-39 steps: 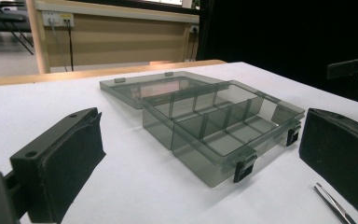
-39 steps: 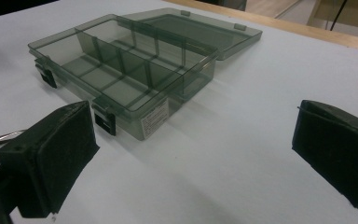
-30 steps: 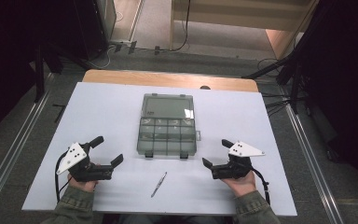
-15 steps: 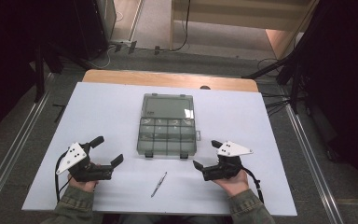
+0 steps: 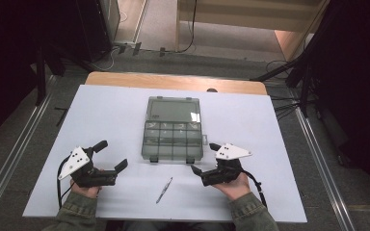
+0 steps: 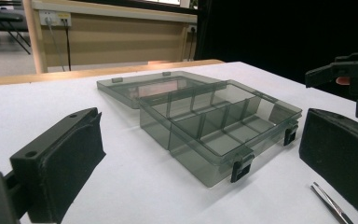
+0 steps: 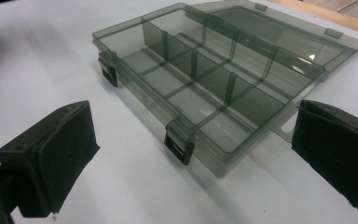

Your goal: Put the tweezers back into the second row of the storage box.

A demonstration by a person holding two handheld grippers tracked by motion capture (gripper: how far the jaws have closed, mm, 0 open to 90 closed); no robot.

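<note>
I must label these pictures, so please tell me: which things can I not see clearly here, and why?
- Tweezers: in the left gripper view the bottom edge and a black jaw cut them off; in the high view they are small.
- Box compartments: whether they hold small parts is unclear through the tinted plastic.
- Lid: the right gripper view's top edge crops it.

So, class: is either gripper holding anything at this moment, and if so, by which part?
Nothing is held. The left gripper and right gripper are both open over the white table; the tweezers and compartment box lie untouched.

white table – open organizer box, tweezers
</note>
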